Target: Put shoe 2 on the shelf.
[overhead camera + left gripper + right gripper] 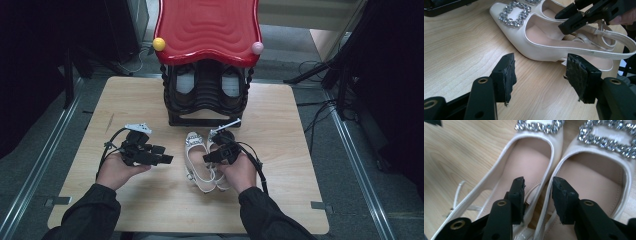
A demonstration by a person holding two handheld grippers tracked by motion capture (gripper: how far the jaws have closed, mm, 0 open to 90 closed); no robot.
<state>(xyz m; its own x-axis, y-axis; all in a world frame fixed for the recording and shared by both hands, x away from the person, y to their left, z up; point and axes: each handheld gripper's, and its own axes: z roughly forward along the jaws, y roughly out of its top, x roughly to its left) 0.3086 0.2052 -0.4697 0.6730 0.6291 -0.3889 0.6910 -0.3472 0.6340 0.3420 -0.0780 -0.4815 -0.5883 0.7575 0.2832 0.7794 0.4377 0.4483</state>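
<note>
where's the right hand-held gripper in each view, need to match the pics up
High view: the right hand-held gripper sits just right of centre, over the pair of white shoes.
Left gripper view: it comes in at the upper right, jaws above the nearer shoe's opening.
Right gripper view: its own two black jaws rise from the bottom centre, straddling the two shoes' inner edges.
Shared landmark: the rhinestone buckles on the shoe toes.

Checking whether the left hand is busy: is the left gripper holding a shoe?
No, the left gripper has open jaws over bare table, short of the shoe.
</note>
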